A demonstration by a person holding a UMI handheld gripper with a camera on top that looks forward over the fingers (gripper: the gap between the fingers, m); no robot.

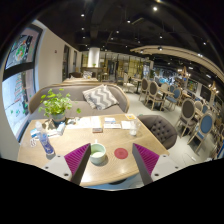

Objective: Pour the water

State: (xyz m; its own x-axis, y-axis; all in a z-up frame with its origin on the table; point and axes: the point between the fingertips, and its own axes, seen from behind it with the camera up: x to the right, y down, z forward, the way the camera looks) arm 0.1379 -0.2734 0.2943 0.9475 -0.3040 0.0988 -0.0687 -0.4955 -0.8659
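From the gripper view, the gripper (112, 160) has its two fingers wide apart and holds nothing; its purple pads (76, 156) point forward over the near edge of the long light wooden table (110, 172). A small white cup with a green inside (97, 152) stands on the table between the fingers, with room on both sides. A round red coaster (121, 153) lies just beside it. A clear plastic water bottle with a blue cap (47, 146) stands near the table's left edge, by a green leafy plant in a pot (56, 104). Beyond the table sits a grey sofa with a zigzag pillow (101, 96). Papers on the table are too small to read.
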